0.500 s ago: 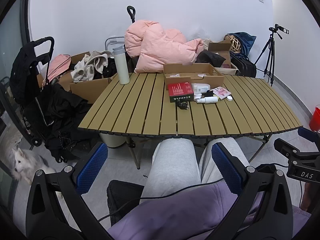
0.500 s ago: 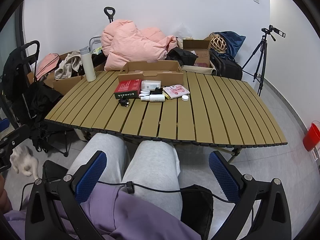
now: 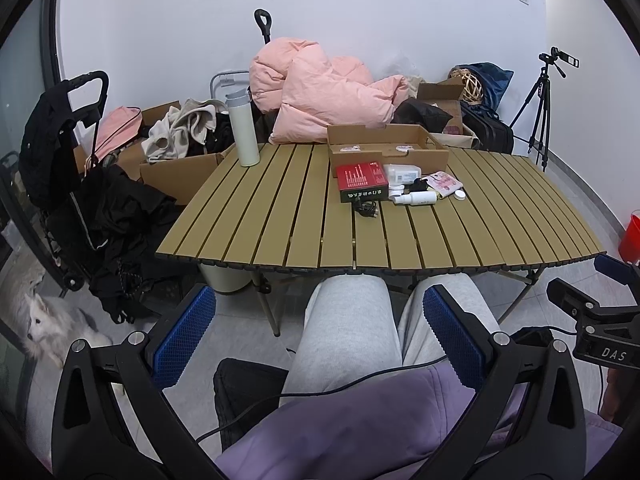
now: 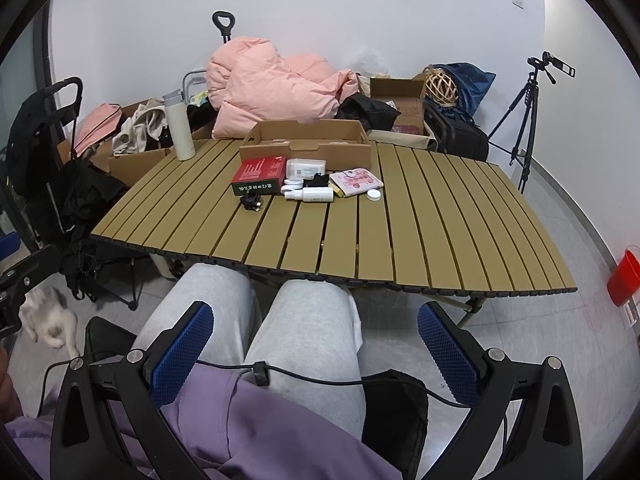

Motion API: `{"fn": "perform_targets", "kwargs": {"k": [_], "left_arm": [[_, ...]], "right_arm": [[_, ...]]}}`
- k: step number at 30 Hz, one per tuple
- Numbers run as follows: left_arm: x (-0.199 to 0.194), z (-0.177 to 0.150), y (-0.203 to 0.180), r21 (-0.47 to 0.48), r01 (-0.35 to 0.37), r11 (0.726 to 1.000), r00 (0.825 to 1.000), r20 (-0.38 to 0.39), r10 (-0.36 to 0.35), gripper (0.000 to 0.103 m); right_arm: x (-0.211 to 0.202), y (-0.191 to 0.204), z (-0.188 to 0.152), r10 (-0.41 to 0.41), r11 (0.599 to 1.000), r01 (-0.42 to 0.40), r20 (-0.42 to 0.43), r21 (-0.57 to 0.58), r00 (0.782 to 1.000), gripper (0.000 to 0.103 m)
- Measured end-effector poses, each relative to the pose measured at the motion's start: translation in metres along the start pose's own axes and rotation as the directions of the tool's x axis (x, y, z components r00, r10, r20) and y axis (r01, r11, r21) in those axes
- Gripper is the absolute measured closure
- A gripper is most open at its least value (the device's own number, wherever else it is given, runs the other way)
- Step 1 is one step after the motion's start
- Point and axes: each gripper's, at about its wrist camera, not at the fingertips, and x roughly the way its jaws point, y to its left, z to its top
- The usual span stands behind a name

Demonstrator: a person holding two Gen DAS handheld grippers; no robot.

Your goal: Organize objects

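A cluster of small objects lies at the back middle of the slatted table (image 3: 280, 224): a red box (image 3: 361, 181), a white case (image 3: 402, 173), a white bottle (image 3: 418, 199), a pink pouch (image 3: 442, 184), a small white lid (image 3: 459, 195) and a black cable (image 3: 366, 211). An open cardboard box (image 3: 386, 146) stands behind them. The same red box (image 4: 259, 175) and cardboard box (image 4: 308, 140) show in the right wrist view. My left gripper (image 3: 319, 334) and right gripper (image 4: 315, 346) are open and empty, held over my lap, well short of the table.
A white thermos (image 3: 243, 128) stands at the table's back left corner. Pink bedding (image 3: 324, 96), boxes and bags crowd the floor behind. A tripod (image 3: 538, 108) and red bucket (image 4: 623, 278) are right. A stroller (image 3: 68, 168) and white dog (image 3: 48, 324) are left.
Both grippers have shifted only slightly; the view has barely moved. The dog on the left floor has moved a little.
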Motion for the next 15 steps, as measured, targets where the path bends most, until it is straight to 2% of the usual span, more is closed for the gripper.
{"fn": "perform_targets", "kwargs": {"k": [9, 14, 15], "left_arm": [[0.008, -0.001, -0.003, 0.009, 0.009, 1.0, 1.0, -0.024, -0.009, 0.0], [0.024, 0.004, -0.006, 0.01, 0.027, 1.0, 0.998, -0.059, -0.026, 0.0], [0.029, 0.005, -0.007, 0.009, 0.028, 1.0, 0.997, -0.068, -0.028, 0.0]], "right_arm": [[0.0, 0.003, -0.001, 0.053, 0.999, -0.053, 0.054, -0.014, 0.997, 0.0], [0.009, -0.001, -0.002, 0.075, 0.997, -0.075, 0.062, -0.004, 0.995, 0.0], [0.015, -0.001, -0.003, 0.101, 0.995, -0.1, 0.063, -0.014, 0.993, 0.0]]}}
